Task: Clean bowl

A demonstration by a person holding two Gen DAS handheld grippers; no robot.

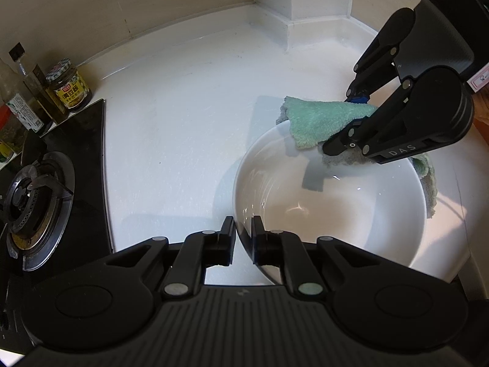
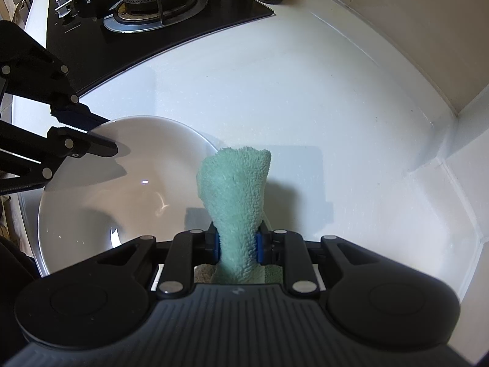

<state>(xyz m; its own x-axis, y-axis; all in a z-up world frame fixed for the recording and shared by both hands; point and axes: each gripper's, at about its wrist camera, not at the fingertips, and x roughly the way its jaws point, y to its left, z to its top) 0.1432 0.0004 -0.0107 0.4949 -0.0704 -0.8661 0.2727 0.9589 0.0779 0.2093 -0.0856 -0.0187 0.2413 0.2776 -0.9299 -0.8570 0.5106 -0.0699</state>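
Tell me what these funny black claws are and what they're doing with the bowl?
They are two grabbing tools that a person holds, one in each hand. Each tool has a camera looking along its fingers, so each picture is one tool's own view.

In the left tool's picture, the left gripper pinches the rim of a white bowl, one finger inside and one outside. Across the bowl is the right gripper.

In the right tool's picture, the right gripper squeezes a green cloth that hangs over the bowl's rim, ready for wiping.

All this sits on a white counter. Nearby are a gas stove and a sauce jar among some bottles.
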